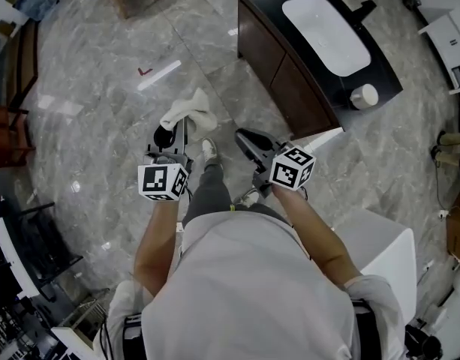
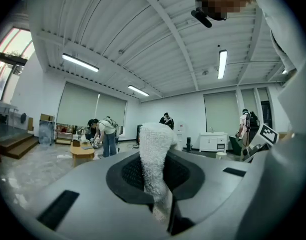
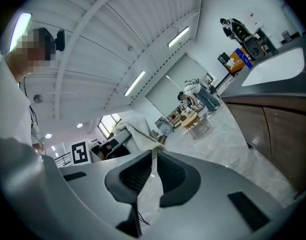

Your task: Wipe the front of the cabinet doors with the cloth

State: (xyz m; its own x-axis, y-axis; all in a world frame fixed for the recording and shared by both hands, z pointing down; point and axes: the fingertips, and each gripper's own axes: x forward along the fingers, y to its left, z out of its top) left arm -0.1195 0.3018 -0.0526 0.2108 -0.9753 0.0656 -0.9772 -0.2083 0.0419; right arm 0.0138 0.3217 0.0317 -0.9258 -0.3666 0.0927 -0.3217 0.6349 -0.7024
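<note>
Left gripper pinches fluffy white cloth; right gripper closed, empty. Open marble floor lies before the dark cabinet doors.

Ceiling strip lights are lighting the room brightly and evenly, laying a white streak of glare on the polished marble floor. Fisheye distortion is bending both gripper views toward dark corners.

Bare floor lies open between the left hand-held gripper, the right hand-held gripper and the cabinet doors; nothing stands before the door fronts. The cloth sticks out ahead of the left one. A white box stands close by the person's right arm, narrowing that side.
</note>
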